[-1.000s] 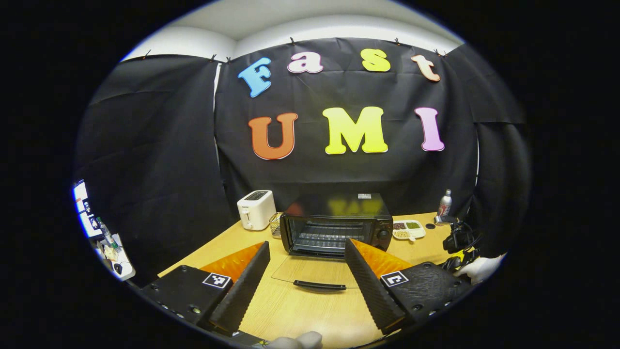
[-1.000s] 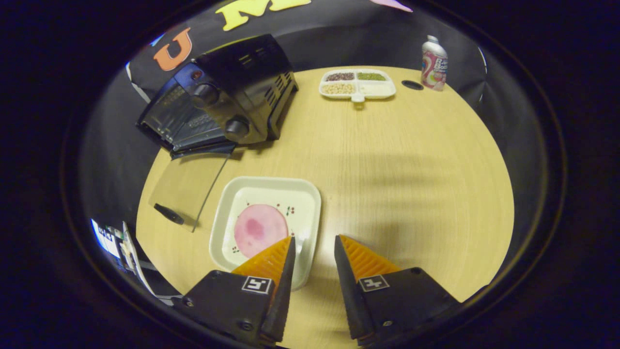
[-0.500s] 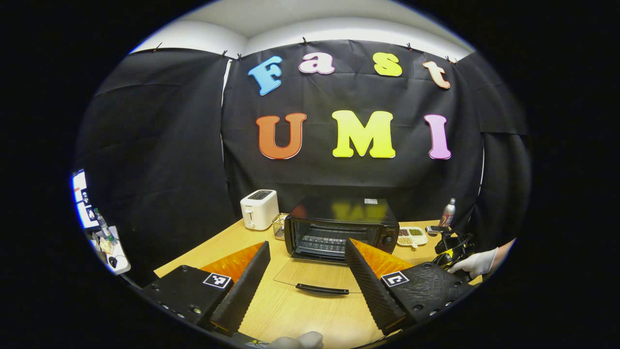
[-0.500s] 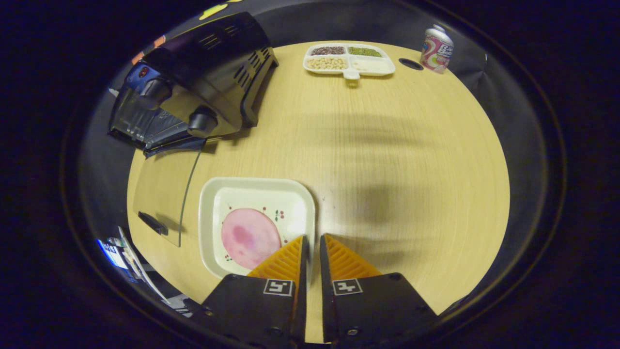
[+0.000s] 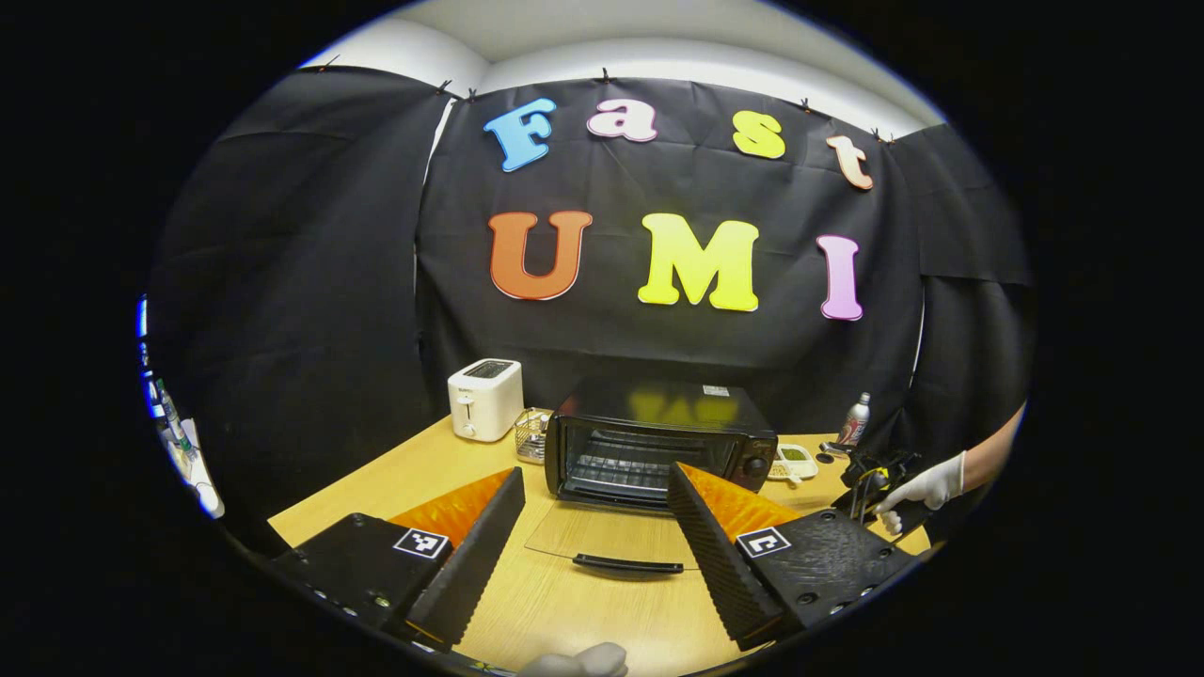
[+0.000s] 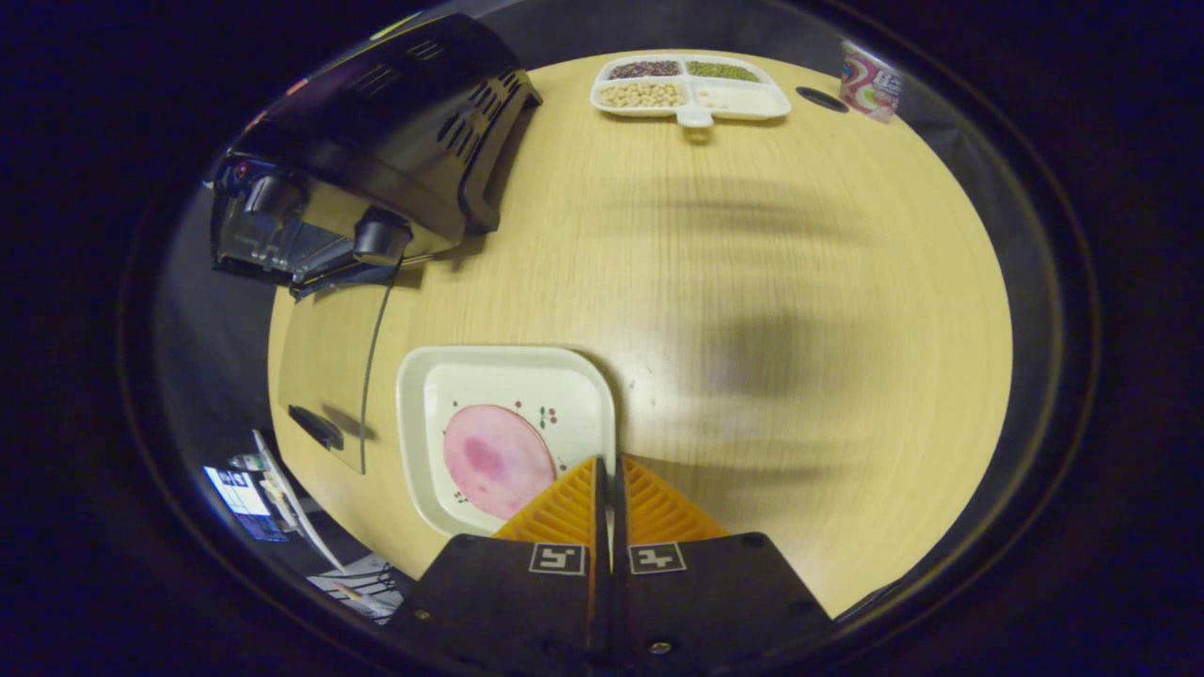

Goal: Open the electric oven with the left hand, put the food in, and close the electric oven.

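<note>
The black electric oven (image 5: 658,442) stands at the back of the table with its glass door (image 5: 611,536) folded down flat, handle (image 5: 628,564) toward me. My left gripper (image 5: 595,473) hovers open in front of the door, holding nothing. In the right gripper view, a white square plate (image 6: 489,376) carries a round pink slice of food (image 6: 494,456), to the right of the oven (image 6: 376,141). My right gripper (image 6: 607,463) is shut on the plate's right rim. In the left gripper view a white-gloved hand (image 5: 926,484) holds that gripper at the far right.
A white toaster (image 5: 484,400) and a small wire basket (image 5: 531,434) stand left of the oven. At the back right of the wooden table (image 6: 800,282) are a divided tray of beans (image 6: 691,85), a can (image 6: 870,80) and a round hole (image 6: 820,94).
My right gripper's fingers have closed from open onto the plate's right rim. The left gripper has drawn back a little from the oven and stays open.
</note>
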The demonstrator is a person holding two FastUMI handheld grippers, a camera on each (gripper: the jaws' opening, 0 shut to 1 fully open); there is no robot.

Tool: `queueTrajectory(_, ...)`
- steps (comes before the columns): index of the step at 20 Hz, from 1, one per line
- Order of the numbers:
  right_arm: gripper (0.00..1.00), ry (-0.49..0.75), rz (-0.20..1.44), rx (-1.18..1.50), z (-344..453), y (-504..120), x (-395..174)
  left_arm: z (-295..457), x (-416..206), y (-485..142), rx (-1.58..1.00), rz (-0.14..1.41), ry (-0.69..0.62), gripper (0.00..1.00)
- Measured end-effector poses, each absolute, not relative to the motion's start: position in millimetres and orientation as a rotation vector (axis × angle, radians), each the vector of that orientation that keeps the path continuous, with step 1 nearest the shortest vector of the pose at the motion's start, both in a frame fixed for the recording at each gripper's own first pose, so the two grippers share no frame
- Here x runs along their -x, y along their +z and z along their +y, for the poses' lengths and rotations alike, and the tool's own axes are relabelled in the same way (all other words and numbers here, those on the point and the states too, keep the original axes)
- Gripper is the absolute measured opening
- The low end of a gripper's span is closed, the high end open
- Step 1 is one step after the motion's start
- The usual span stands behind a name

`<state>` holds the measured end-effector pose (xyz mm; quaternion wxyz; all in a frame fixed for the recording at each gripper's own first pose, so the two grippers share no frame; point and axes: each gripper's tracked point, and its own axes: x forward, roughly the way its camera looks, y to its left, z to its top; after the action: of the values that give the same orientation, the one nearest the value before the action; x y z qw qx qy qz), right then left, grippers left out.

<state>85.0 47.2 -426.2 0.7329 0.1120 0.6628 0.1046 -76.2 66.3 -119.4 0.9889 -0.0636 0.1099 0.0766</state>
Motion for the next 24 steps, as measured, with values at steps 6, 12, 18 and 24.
queueTrajectory(6,0.02,0.292,1.362,-0.589,51.0,-418.3,-78.0,68.6,72.5,-115.7,0.089,0.229,0.109,0.95)
queueTrajectory(12,0.04,0.307,1.214,-0.771,53.8,-395.0,-72.7,66.1,69.4,-113.1,0.087,0.236,0.079,0.95)
queueTrajectory(18,0.0,0.267,1.083,-0.886,53.0,-365.4,-62.8,61.1,62.9,-108.6,0.077,0.235,0.05,0.95)
queueTrajectory(24,0.04,0.219,0.998,-0.896,46.0,-343.5,-46.1,57.5,57.6,-106.3,0.071,0.23,0.008,0.95)
